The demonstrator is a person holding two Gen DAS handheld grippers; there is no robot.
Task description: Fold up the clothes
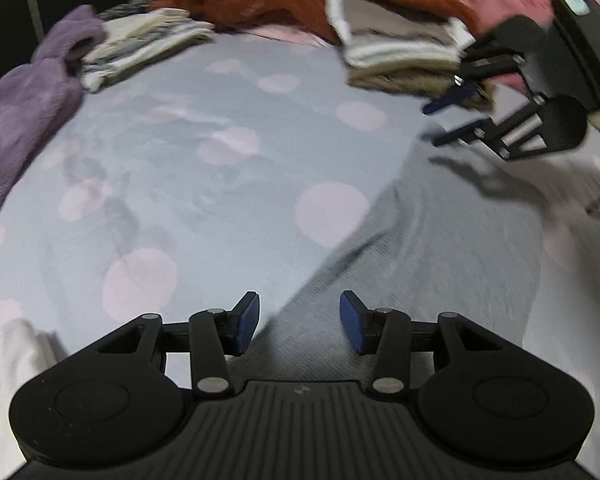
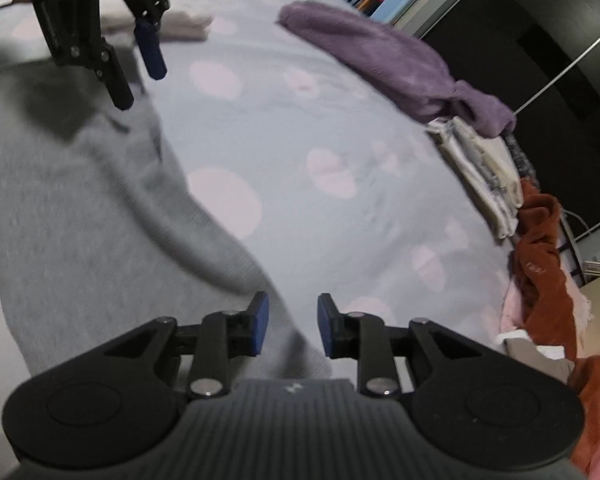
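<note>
- Grey garment (image 2: 80, 208) lies spread on the spotted bed (image 1: 220, 128).
- Left gripper (image 1: 299, 322) tilts down above it, jaws released, empty.
- Right gripper (image 2: 288, 326) likewise, jaws apart.

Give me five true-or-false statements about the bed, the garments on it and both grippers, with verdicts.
1. The grey knit garment lies spread on the pale blue bedsheet with pink dots. True.
2. The left gripper is clamped on the grey garment. False: its jaws stand apart with nothing between the pads.
3. The fuzzy purple garment is folded on top of a stack. False: it lies loose and crumpled beside the stack of pale folded clothes.
4. The right gripper holds nothing. True.
5. The rust-brown garment lies in the middle of the sheet. False: it is bunched at the bed's edge.
</note>
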